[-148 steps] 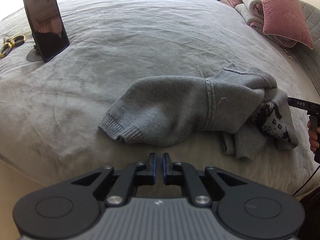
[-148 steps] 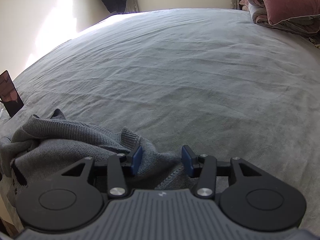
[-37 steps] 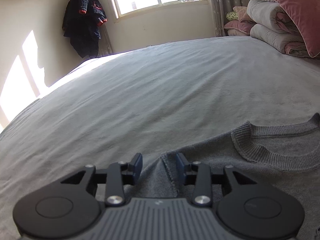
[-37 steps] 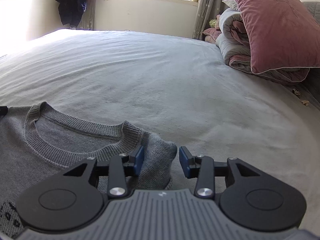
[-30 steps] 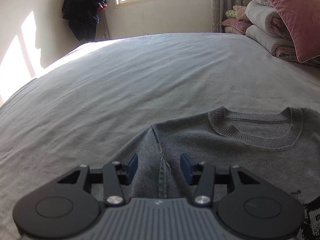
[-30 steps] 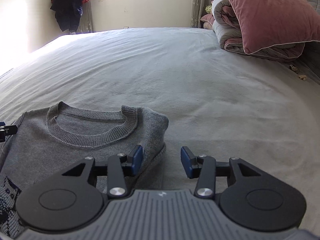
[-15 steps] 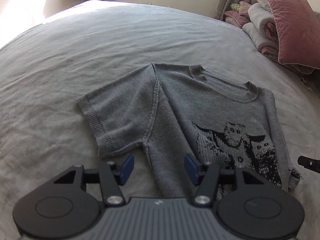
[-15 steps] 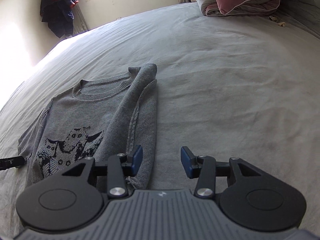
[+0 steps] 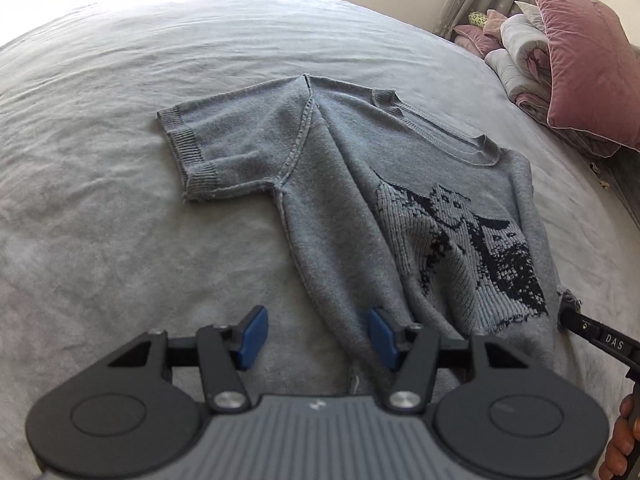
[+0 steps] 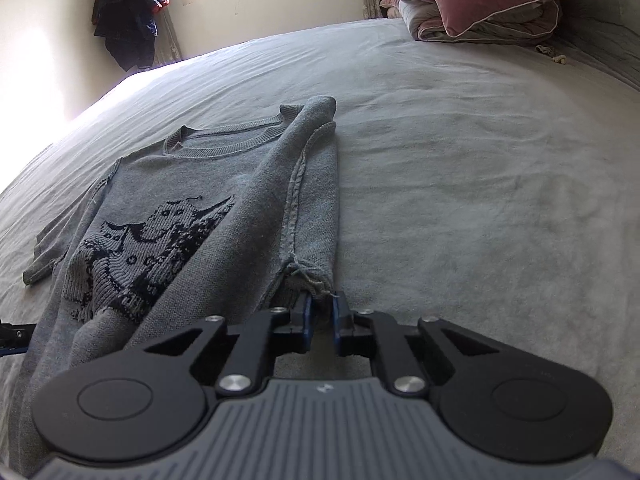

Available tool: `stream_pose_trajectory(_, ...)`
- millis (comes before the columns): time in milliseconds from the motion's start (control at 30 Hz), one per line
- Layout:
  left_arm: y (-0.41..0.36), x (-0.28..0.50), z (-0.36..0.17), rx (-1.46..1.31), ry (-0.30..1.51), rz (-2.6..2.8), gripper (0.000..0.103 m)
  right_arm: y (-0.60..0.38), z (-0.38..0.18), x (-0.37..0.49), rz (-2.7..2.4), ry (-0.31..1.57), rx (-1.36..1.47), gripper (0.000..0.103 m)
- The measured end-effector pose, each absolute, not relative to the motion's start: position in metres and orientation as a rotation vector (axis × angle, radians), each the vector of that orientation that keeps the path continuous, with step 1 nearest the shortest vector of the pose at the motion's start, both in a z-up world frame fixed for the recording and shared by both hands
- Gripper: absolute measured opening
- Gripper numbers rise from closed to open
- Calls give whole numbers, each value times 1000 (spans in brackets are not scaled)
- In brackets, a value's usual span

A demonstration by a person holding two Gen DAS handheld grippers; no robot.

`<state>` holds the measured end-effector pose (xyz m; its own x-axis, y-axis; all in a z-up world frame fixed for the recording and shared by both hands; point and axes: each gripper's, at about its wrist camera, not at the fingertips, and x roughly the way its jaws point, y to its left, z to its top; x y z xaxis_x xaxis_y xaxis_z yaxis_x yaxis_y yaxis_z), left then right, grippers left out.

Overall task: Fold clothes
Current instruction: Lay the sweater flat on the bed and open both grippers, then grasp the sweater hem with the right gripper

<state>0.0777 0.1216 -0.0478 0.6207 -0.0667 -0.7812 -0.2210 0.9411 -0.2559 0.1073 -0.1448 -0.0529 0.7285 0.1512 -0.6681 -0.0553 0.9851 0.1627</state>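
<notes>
My left tongs' body covers the sweater [image 9: 344, 216] hem. My own hand [image 9: 620, 440] is cut by the picture's right edge. The sweater's far sleeve is folded under. The dark garment [image 10: 128, 12] hanging by the window is too small to identify.

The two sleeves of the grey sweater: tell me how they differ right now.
The left-hand sleeve lies spread flat on the bed, away from the body; the right-hand sleeve is folded along the sweater. The left gripper is open and touches no sleeve; the right gripper is shut on the right-hand sleeve's cuff. Both sleeves are short, grey knit.
</notes>
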Motion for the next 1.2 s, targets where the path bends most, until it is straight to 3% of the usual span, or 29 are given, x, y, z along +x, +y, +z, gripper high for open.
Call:
stream_pose_trajectory(500, 135, 81, -38, -373, 818, 150, 57, -61, -30, 110, 195, 477, -159, 6)
stream_pose_trajectory(767, 134, 87, -49, -371, 847, 138, 57, -25, -75, 110, 233, 542, -292, 6)
stream_pose_trajectory(1033, 127, 92, -51, -351, 853, 136, 57, -58, -51, 114, 279, 591, -69, 25)
stream_pose_trajectory(1100, 127, 92, -50, -357, 853, 138, 57, -73, -41, 115, 291, 596, 35, 37)
stream_pose_trajectory(1200, 131, 94, -50, -382, 853, 144, 57, -99, -29, 119, 297, 610, 214, 38)
